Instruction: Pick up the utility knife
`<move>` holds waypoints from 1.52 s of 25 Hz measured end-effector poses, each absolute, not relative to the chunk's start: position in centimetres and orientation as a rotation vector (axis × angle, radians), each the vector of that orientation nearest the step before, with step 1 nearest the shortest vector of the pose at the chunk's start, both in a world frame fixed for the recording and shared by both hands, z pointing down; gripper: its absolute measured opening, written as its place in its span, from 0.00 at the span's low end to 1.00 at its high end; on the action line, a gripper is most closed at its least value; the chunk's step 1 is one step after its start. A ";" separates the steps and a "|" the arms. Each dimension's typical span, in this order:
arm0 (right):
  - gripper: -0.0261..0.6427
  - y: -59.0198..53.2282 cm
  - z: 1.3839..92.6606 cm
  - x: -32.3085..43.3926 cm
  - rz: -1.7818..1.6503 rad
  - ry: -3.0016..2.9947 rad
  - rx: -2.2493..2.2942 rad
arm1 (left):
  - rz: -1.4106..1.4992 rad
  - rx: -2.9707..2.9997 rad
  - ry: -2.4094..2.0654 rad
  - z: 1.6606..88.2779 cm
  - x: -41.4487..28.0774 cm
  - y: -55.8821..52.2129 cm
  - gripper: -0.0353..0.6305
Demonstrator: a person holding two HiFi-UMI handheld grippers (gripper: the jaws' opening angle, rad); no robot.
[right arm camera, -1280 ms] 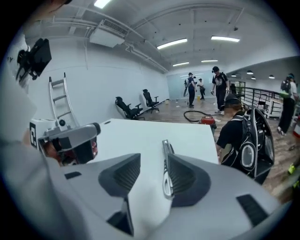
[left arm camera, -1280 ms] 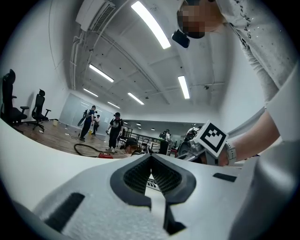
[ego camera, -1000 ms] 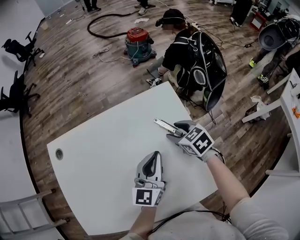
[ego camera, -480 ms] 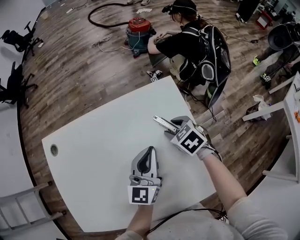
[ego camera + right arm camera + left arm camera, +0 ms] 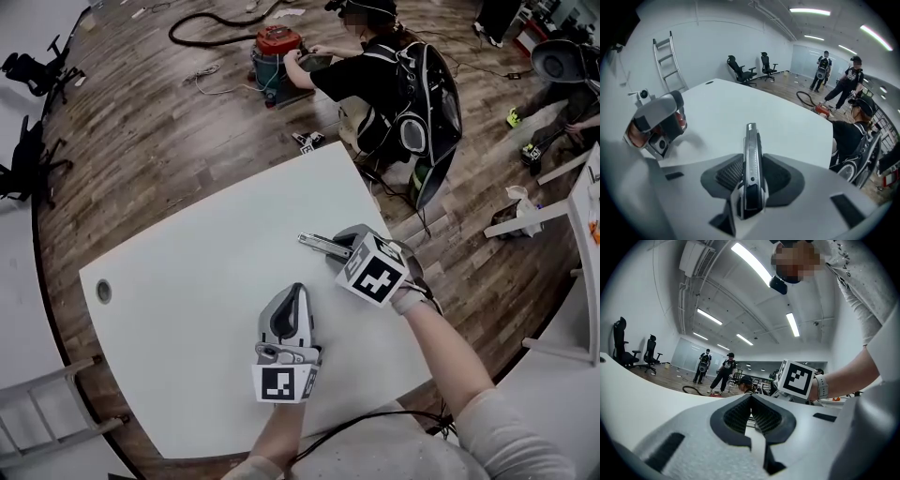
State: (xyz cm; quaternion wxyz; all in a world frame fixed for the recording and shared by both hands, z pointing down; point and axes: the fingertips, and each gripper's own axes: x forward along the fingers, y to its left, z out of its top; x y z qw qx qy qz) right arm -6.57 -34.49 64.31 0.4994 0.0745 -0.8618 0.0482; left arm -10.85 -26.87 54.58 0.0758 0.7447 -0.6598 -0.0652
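The utility knife [image 5: 322, 246], silver with a dark grip, lies near the right edge of the white table [image 5: 187, 272]; its blade end points left. My right gripper [image 5: 345, 253] points steeply down over its handle end. In the right gripper view the utility knife [image 5: 751, 154] stands on edge between the jaws, which are closing, and both pads touch its sides. My left gripper [image 5: 298, 294] rests low over the table nearer the front, jaws shut with nothing in them. In the left gripper view the left gripper [image 5: 751, 409] faces the right gripper's marker cube [image 5: 799, 378].
A round grommet hole [image 5: 103, 292] sits at the table's left. A crouching person with a backpack [image 5: 403, 94] and a red vacuum [image 5: 278, 47] are beyond the far edge. Office chairs [image 5: 23, 159] stand at the left, a ladder [image 5: 47, 412] at the lower left.
The right gripper has rolled over the knife's handle and its jaws have come in against it. The left gripper drifted slightly towards the table's front.
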 end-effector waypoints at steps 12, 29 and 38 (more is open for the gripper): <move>0.23 -32.1 61.6 -7.2 0.291 -2.243 0.241 | -0.205 2.210 -2.026 53.7 -12.4 -24.8 0.06; 0.23 -26.6 53.1 -7.1 0.564 -2.524 0.303 | -0.177 2.220 -2.048 48.6 -12.8 -21.9 0.06; 0.23 -27.0 49.8 -6.9 0.603 -2.625 0.327 | -0.179 2.207 -2.067 48.2 -13.4 -22.4 0.06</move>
